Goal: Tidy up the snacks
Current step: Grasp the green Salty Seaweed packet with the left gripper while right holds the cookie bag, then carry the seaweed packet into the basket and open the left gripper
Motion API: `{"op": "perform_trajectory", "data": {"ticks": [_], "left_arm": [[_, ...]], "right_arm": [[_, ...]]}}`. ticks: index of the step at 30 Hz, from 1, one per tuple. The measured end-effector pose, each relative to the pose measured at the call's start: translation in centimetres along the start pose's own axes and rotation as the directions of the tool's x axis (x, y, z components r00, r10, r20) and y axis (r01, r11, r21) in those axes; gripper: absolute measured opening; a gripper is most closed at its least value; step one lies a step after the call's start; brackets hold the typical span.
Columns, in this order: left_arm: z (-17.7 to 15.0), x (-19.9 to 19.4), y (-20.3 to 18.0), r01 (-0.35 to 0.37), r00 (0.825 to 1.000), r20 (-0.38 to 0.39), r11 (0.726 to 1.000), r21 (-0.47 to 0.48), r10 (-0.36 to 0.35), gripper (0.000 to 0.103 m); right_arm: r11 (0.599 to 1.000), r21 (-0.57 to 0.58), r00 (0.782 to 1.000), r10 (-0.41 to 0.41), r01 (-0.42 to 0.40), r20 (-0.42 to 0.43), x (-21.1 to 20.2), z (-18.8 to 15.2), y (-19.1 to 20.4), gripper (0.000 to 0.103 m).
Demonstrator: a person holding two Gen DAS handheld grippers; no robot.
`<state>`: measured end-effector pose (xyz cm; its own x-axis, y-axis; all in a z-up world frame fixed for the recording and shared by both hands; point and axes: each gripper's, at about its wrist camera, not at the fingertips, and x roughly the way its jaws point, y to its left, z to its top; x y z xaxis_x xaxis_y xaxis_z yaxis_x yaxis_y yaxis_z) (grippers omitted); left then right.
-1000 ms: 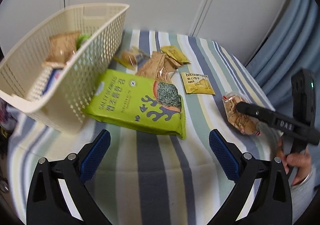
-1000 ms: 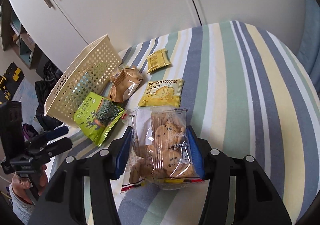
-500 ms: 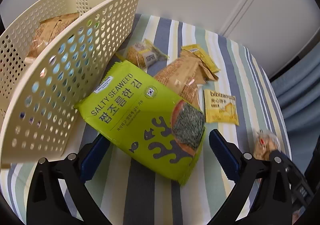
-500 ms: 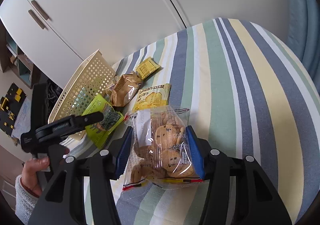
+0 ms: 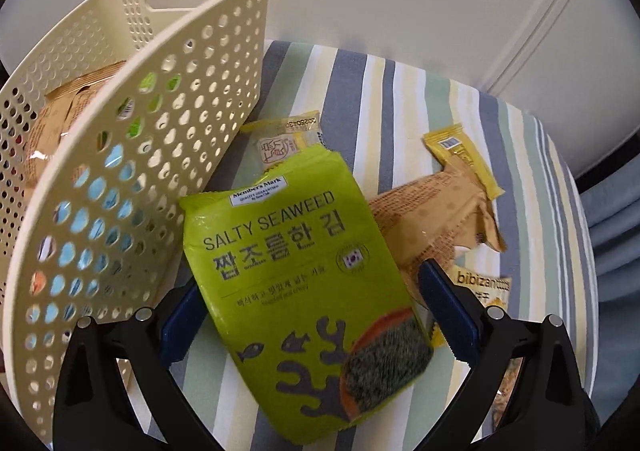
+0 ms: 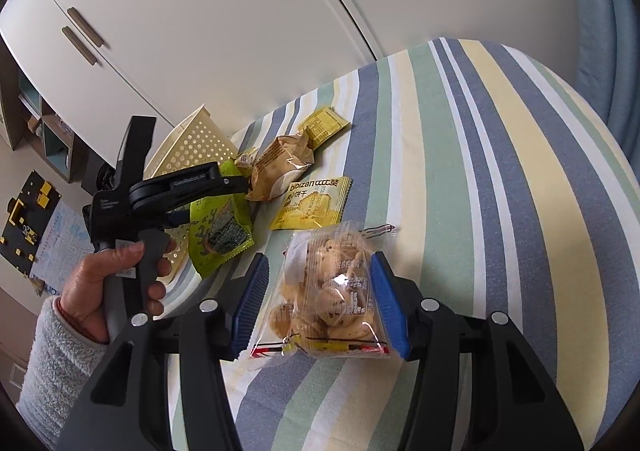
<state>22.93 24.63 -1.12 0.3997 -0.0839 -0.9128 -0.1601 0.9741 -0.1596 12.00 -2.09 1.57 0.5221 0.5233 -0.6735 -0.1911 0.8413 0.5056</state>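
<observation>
Left wrist view, left to right. The cream perforated plastic basket (image 5: 132, 155) fills nine to eleven o'clock, already holding tan packets. The flat lime-green seaweed packet (image 5: 304, 271) lies at centre on the cloth, its upper left edge against or just beside the basket wall. The left gripper (image 5: 316, 315) straddles its lower half with jaws spread wide, clenching nothing. At two to three o'clock lie a crumpled tan wrapper (image 5: 432, 223), a small mustard-yellow sachet (image 5: 464, 159) and a yellow biscuit packet marked "bibizan" (image 5: 484, 287).

Right wrist view, left to right. A hand in a pale fleece sleeve (image 6: 108, 283) holds the left tool at nine o'clock. At six o'clock the right gripper (image 6: 320, 311) brackets a clear bag of chocolate-chip cookies (image 6: 332, 291). The right pad touches the bag and the left stands just beside it, so whether it grips cannot be told.

Step in hand, as judged: picking up snacks for the basket. The next move calls for closing the left jaws on the thin seaweed packet, then lifting it over the basket wall.

Surface and room: a cloth striped blue, green, yellow and white (image 6: 480, 179); white cupboard doors (image 6: 192, 19) behind.
</observation>
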Motion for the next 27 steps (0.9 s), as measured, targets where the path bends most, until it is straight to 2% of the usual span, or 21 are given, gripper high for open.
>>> {"op": "perform_trajectory", "data": {"ticks": [3,6,8,10,13,21,23,24,25,27], "left_arm": [[-0.1,0.7,-0.6,-0.034,0.999,-0.003,0.999,0.038,0.035,0.1],[-0.7,0.5,-0.4,-0.03,0.999,0.015,0.999,0.042,0.029,0.1],[-1.0,0.2,-0.3,-0.022,0.999,0.028,0.999,0.045,0.021,0.097],[-1.5,-0.5,-0.2,-0.025,0.999,0.045,0.998,0.062,0.022,0.089],[-2.6,-1.8,-0.5,-0.02,0.997,0.073,0.995,0.096,0.013,0.085],[-4.9,-6.7,-0.5,0.052,0.983,0.166,0.985,0.166,-0.079,0.084],[-5.1,-8.1,-0.1,0.075,0.976,0.189,0.982,0.173,-0.108,0.084],[-5.2,-9.0,0.1,0.086,0.971,0.205,0.981,0.175,-0.121,0.084],[-5.2,-9.9,0.4,0.095,0.966,0.222,0.98,0.174,-0.133,0.084],[-5.0,-11.8,1.1,0.112,0.955,0.253,0.98,0.167,-0.152,0.084]], "right_arm": [[1.0,0.009,1.0,-0.001,0.001,-0.003,0.0,0.0,-0.1,0.053],[1.0,0.011,1.0,-0.002,0.002,-0.005,0.0,0.1,-0.1,0.053],[1.0,0.012,1.0,-0.002,0.002,-0.005,0.0,0.1,-0.2,0.053],[1.0,0.017,1.0,0.0,0.0,-0.007,-0.1,0.2,-0.3,0.053],[1.0,0.026,1.0,-0.002,0.002,-0.011,-0.1,0.3,-0.4,0.053],[0.999,0.039,1.0,-0.025,0.026,-0.014,-0.2,0.4,-0.7,0.054],[0.998,0.048,0.999,-0.033,0.033,-0.017,-0.2,0.5,-0.8,0.057],[0.998,0.053,0.999,-0.043,0.044,-0.02,-0.2,0.5,-0.9,0.064],[0.997,0.058,0.999,-0.051,0.052,-0.017,-0.3,0.5,-1.0,0.067],[0.996,0.058,0.998,-0.06,0.061,-0.016,-0.3,0.6,-1.0,0.067]]}}
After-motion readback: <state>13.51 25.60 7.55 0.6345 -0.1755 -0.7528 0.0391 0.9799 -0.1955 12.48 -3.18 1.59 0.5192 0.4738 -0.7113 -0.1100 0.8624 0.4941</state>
